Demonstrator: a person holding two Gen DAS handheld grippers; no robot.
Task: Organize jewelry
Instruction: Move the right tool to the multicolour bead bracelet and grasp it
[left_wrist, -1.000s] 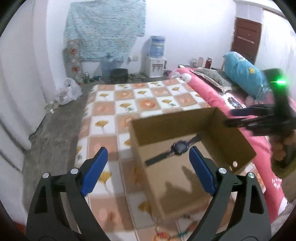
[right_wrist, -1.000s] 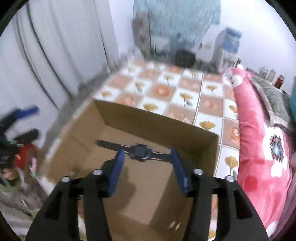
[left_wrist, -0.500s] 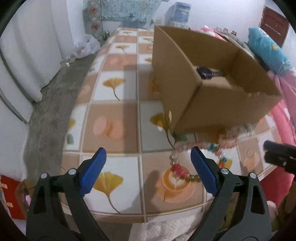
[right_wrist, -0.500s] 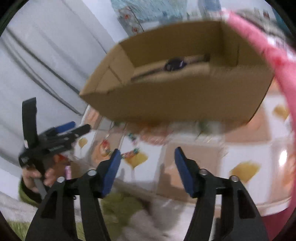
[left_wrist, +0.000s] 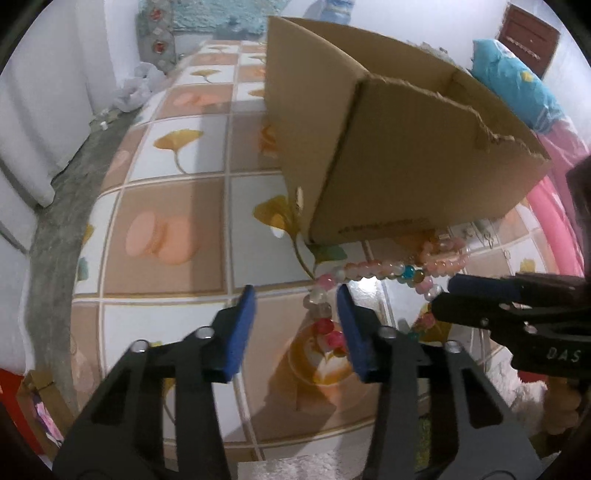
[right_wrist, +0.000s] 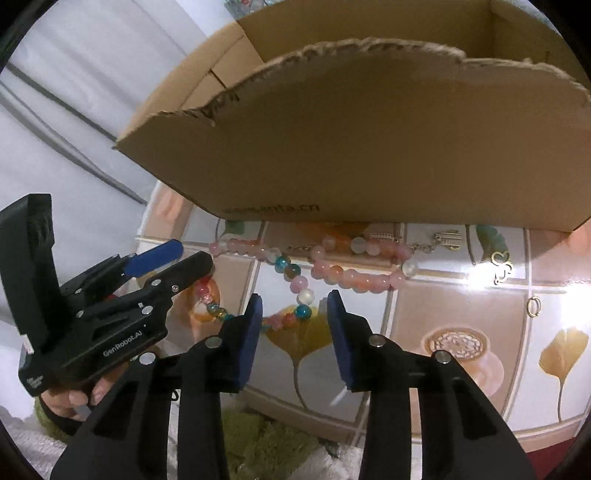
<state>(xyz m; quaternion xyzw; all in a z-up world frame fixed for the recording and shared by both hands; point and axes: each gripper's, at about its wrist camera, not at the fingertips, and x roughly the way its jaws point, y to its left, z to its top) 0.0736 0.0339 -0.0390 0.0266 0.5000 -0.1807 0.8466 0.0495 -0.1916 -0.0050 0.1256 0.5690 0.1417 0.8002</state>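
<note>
- Along the near edge of the tile-patterned desk (left_wrist: 173, 206), a brown cardboard box (left_wrist: 399, 155) stands open-topped, its torn front wall facing both cameras.
- Left tongs (left_wrist: 295, 314), seen from their own wrist camera, point steeply down at the desk's near edge; their blue-padded jaws are closing, with red and clear beads lying between them on the surface, and no pad yet presses on the strand.
- Right tongs (right_wrist: 293, 314) hang over the same edge, just right of the left pair; their jaws are closing too, with blue, white and pink beads between the pads, which do not yet pinch them.
- Beaded necklace (right_wrist: 351, 275), pink, orange, blue and white, sprawls in loops on the desk right in front of the box's front wall, touching neither wall nor pad as far as can be told.
- Gold charm (right_wrist: 502, 264) and small gold ring (right_wrist: 533, 307) lie toward the desk's right side, near the box's front corner.
</note>
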